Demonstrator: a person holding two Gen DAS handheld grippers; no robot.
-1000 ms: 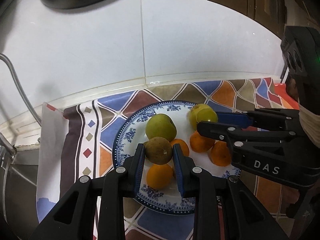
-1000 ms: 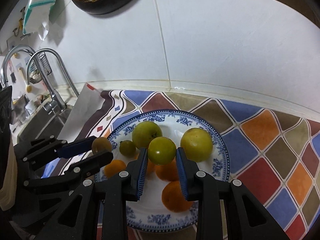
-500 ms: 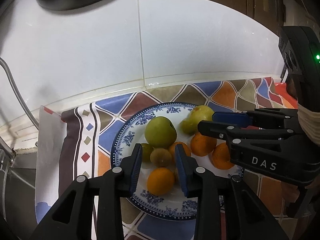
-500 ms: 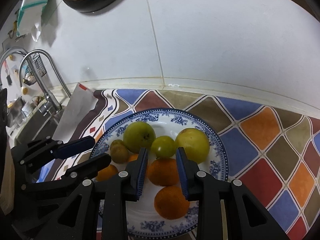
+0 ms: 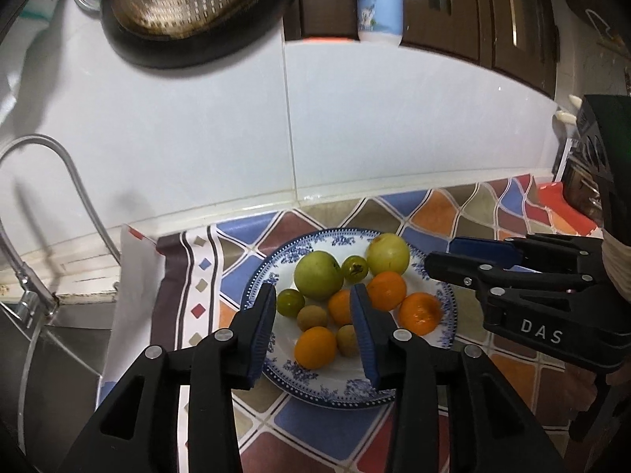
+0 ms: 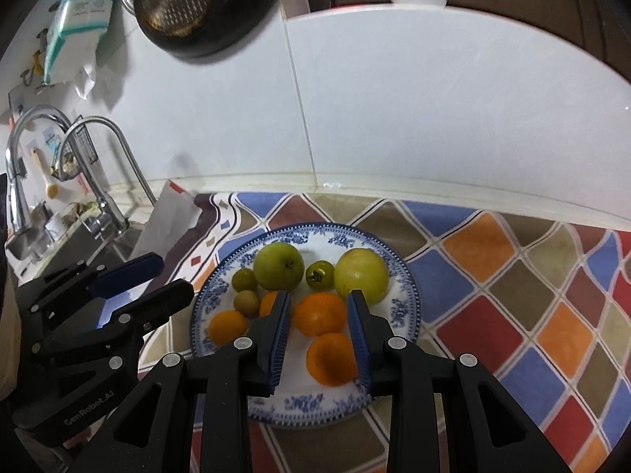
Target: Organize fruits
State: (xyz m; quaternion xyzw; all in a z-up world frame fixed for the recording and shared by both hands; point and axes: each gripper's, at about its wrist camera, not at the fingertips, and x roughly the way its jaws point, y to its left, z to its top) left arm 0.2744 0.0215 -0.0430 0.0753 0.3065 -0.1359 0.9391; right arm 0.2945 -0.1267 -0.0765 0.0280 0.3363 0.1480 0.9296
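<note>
A blue-patterned white plate (image 5: 335, 390) (image 6: 402, 276) on the patterned counter holds several fruits: a big green fruit (image 5: 318, 275) (image 6: 278, 266), a yellow-green fruit (image 5: 387, 254) (image 6: 361, 275), a small green tomato (image 5: 354, 268) (image 6: 319, 275), several oranges (image 5: 315, 347) (image 6: 320, 313) and small brown-green fruits (image 5: 311, 317) (image 6: 246, 302). My left gripper (image 5: 311, 307) is open and empty above the plate's near side. My right gripper (image 6: 318, 309) is open and empty above the oranges.
A sink with taps (image 6: 98, 181) lies to the left, past a white sheet (image 5: 134, 295). A white tiled wall (image 5: 355, 126) stands behind the plate. A dark colander (image 5: 197, 4) hangs above. The right gripper (image 5: 524, 280) shows in the left wrist view.
Both grippers let go of their fruits onto the plate, the left a brown-green fruit, the right a small green tomato. Both have drawn back and up, jaws open.
</note>
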